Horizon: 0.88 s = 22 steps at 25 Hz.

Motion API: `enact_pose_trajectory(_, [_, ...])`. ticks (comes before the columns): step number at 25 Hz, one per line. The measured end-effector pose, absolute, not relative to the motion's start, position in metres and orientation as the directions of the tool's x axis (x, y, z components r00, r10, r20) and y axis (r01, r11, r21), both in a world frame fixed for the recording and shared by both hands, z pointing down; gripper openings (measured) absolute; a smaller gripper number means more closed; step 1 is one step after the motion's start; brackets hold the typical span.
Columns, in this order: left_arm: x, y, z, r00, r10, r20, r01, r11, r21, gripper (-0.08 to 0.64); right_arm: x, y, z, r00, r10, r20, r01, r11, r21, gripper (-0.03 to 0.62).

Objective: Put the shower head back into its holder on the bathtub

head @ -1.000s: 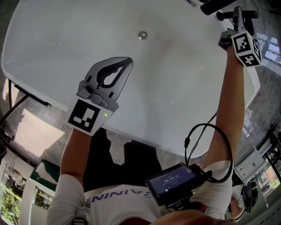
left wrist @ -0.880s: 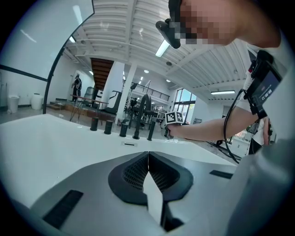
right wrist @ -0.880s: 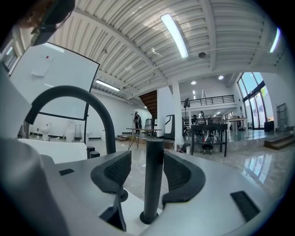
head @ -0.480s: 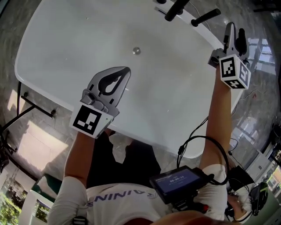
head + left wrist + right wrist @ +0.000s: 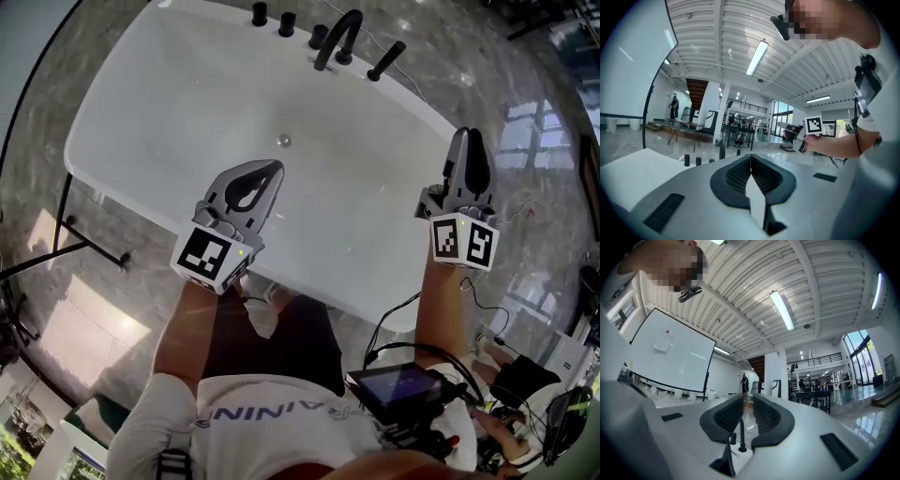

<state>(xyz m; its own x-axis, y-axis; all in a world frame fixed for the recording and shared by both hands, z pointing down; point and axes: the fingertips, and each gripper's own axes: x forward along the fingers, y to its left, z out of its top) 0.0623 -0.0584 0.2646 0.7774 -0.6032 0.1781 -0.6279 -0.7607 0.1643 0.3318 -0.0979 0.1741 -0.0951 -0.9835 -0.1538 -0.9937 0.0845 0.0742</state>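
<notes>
Since the earlier frames both arms have pulled back and lifted: the right claw [image 5: 466, 139], which was up among the black fittings at the far rim, now hangs over the near right edge of the white oval bathtub [image 5: 169, 112], and the left claw [image 5: 273, 169] sits higher over the basin.

The blue lettering on the person's white shirt [image 5: 253, 412] is cut off and cannot be read in full. The dark screen [image 5: 398, 384] at the chest shows nothing legible. Each claw carries 1 cube with black-and-white square markers.

Both forearms reach forward, with the claws pointing roughly level across the tub.

The left claw's jaws meet at the tips with nothing between them. The right claw's jaws have just been closing and stand a narrow gap apart, also empty.

Along the far rim stand 3 small black knobs [image 5: 286, 21], 1 arched black spout [image 5: 341, 34] and 1 black rod-shaped shower head [image 5: 386, 59]. It leans just beside the spout, well apart from both claws. 1 round metal drain [image 5: 283, 141] shows in the tub floor.
</notes>
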Motion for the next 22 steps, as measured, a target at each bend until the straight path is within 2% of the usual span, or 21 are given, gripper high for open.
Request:
enact_pose_trajectory(3, [0.064,-0.035,0.227,0.773,-0.611,0.173,-0.634,-0.758,0.157,0.017,0.322,-0.056,0.146,-0.109,-0.985,-0.136,-0.991,0.098,0.086,0.039])
enact_pose_trajectory(8, [0.057,-0.003,0.173,0.769,-0.621,0.152,-0.638,-0.761,0.117,0.017,0.291,0.003,0.110,-0.108,-0.986,-0.129,-0.993,0.102,0.053,0.012])
enact_pose_trajectory(15, [0.050,0.042,0.112,0.793,-0.593,0.142,-0.607,-0.789,0.092,0.017,0.253,0.084,0.093,-0.137,-0.986,-0.092,-0.991,0.137,0.002,0.012])
enact_pose_trajectory(22, [0.021,0.064,0.073,0.831,-0.545,0.113,-0.553,-0.831,0.059,0.017,0.214,0.128,0.065,-0.039,-0.998,-0.057,-0.999,0.041,-0.019,0.011])
